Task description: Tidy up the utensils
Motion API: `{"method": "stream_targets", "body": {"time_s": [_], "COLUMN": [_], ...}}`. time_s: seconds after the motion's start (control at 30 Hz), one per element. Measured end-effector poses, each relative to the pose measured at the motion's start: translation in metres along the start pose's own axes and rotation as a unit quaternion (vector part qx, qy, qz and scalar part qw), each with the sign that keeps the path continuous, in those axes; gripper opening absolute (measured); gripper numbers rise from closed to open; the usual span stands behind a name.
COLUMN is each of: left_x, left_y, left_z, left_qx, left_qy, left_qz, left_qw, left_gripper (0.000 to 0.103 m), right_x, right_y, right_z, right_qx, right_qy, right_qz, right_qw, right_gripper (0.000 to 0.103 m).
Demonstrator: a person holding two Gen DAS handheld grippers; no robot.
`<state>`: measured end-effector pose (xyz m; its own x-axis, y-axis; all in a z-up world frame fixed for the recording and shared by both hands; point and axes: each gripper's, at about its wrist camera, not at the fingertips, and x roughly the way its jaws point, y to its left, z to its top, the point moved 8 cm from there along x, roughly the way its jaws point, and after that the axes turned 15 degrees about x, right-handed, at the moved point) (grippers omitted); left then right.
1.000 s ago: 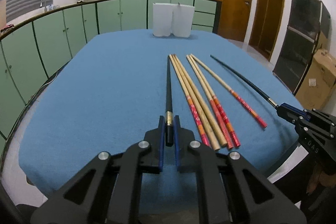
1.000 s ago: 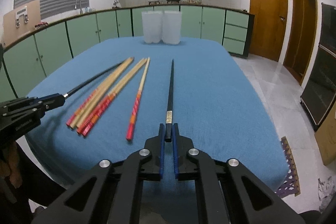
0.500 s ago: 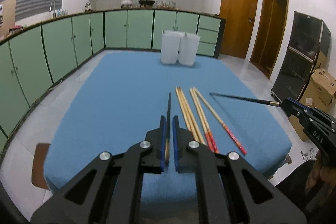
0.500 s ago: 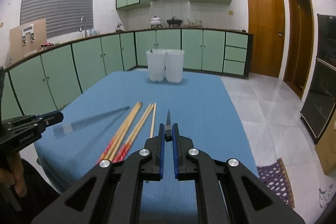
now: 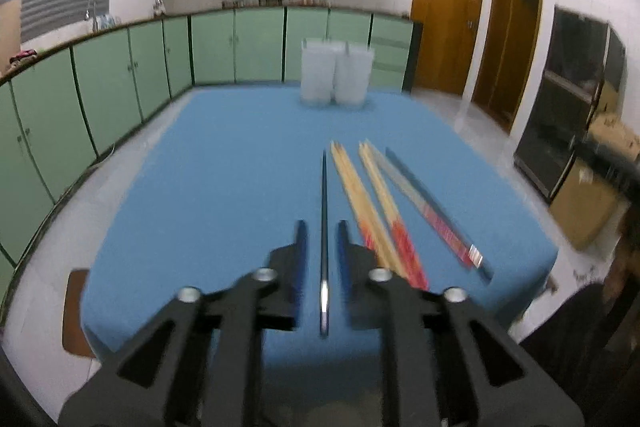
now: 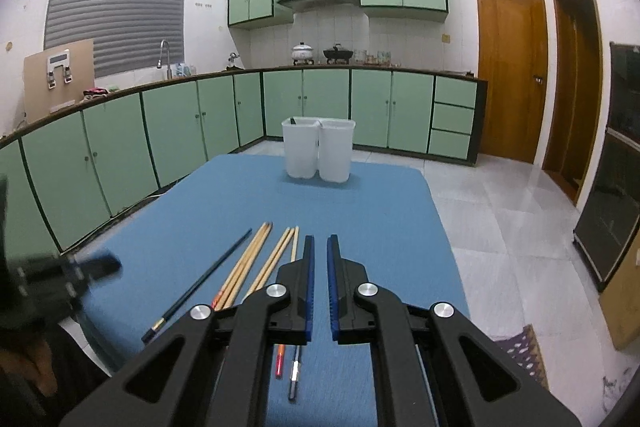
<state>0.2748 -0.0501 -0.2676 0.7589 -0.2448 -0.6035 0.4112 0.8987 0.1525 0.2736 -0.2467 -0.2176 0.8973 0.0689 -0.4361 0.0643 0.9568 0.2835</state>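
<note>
On the blue table (image 6: pixel 380 211) lie several wooden chopsticks with red ends (image 5: pixel 372 203) (image 6: pixel 256 259). My left gripper (image 5: pixel 321 225) hangs above the table's near edge with its jaws opening. A black chopstick (image 5: pixel 324 195) (image 6: pixel 200 287) shows between them, touching neither pad. My right gripper (image 6: pixel 319 239) is shut with nothing between its blue pads. A second black chopstick (image 5: pixel 436 215) lies under it beside a red-ended one, its banded end (image 6: pixel 294 373) showing. Two white containers (image 6: pixel 318 151) (image 5: pixel 336 77) stand at the far end. The left gripper (image 6: pixel 92 267) is a blur at the left of the right wrist view.
Green cabinets (image 6: pixel 120 163) run along the left and back. Tiled floor (image 6: pixel 500 227) lies to the right, with wooden doors (image 6: pixel 508 67) and a dark cabinet (image 6: pixel 612 195) beyond. A patterned rug (image 6: pixel 524 351) and a brown seat (image 5: pixel 76 311) sit by the table's near corners.
Both grippers have risen. The left jaws have parted off the black chopstick. The right gripper no longer holds its black chopstick, which now lies on the table.
</note>
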Motion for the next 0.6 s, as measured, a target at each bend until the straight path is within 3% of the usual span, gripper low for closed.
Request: {"method": "stream_targets", "body": {"time_s": [0.03,0.2,0.33,0.6], "left_x": [0.008,0.029,0.034,0.045], "left_y": [-0.006,-0.016,-0.007,-0.002], "left_z": [-0.011,-0.039,-0.044,-0.048], "left_qx": [0.007,0.027,0.021,0.018], "left_qy": [0.015,0.054,0.055,0.058], "left_qz": [-0.004,-0.01,0.001,0.003], "left_qw": [0.9998,0.9981,0.9982,0.9982], "left_gripper": [0.031,0.032,0.044,0.045], "right_x": [0.002,0.011,0.017,0.039], "right_y": [-0.003,-0.013,-0.008,-0.015], "right_z": [-0.006,-0.064,-0.103,-0.124], "right_qx": [0.005,0.016,0.006,0.002], "right_qy": [0.007,0.07,0.105,0.136], "right_qz": [-0.001,0.003,0.007,-0.005], "right_qw": [1.0,0.997,0.994,0.991], "right_gripper": [0.006,0.01,0.027,0.029]}}
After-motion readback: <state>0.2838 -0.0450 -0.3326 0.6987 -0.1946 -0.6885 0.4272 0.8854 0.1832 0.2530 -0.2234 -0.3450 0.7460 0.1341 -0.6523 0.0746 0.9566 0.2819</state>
